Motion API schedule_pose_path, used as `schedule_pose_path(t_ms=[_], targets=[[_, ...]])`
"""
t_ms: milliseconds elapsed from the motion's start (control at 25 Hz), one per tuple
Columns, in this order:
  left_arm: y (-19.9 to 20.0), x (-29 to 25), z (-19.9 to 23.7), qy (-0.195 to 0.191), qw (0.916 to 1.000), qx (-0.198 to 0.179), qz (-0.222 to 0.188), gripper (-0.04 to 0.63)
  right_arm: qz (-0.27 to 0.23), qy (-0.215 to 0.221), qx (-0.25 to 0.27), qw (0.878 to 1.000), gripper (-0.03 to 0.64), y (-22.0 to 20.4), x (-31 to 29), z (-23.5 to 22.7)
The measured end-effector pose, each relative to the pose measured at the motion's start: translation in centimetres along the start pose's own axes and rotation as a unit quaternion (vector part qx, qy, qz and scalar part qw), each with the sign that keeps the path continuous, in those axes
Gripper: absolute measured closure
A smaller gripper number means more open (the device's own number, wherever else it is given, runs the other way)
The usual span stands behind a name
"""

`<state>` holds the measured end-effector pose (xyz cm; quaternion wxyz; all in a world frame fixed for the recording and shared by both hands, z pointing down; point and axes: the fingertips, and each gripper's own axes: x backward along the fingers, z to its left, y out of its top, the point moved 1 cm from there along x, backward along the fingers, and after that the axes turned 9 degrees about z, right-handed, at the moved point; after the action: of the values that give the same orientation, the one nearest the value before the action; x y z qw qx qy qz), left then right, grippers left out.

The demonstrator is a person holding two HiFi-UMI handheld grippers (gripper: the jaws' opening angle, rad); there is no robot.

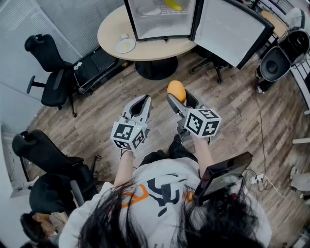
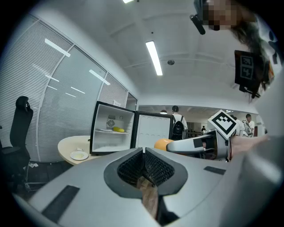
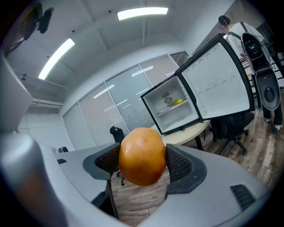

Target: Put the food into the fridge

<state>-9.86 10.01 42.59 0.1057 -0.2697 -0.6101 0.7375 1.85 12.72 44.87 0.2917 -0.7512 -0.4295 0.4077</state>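
The right gripper point(image 1: 180, 100) is holding the orange point(image 3: 142, 156), jaws wide and pressing on it; the left gripper point(image 1: 144, 100) is hanging closed, empty. Worth keeping that grip firm and level toward the open fridge point(image 1: 164, 26) well ahead, aiming beside what may be a banana point(image 1: 173, 5).

An office, probably — black swivel chairs point(image 1: 51, 68), blind-covered glass partitions point(image 2: 66, 111), strip ceiling lights point(image 2: 154, 57), round meeting table point(image 1: 114, 26).
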Motion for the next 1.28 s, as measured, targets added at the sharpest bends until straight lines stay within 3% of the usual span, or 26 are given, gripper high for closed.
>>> schedule_pose_path(t_ms=[520, 1280], targets=[[0.0, -3.8, 0.0, 0.000, 0.9999, -0.005, 0.016, 0.571, -0.008, 0.006, 0.005, 1.000, 0.284, 2.0, -0.8, -2.8], [2.6, -13.8, 0.8, 0.016, 0.9997, -0.006, 0.015, 0.571, 0.011, 0.027, -0.003, 1.000, 0.284, 7.8, -5.2, -10.9]])
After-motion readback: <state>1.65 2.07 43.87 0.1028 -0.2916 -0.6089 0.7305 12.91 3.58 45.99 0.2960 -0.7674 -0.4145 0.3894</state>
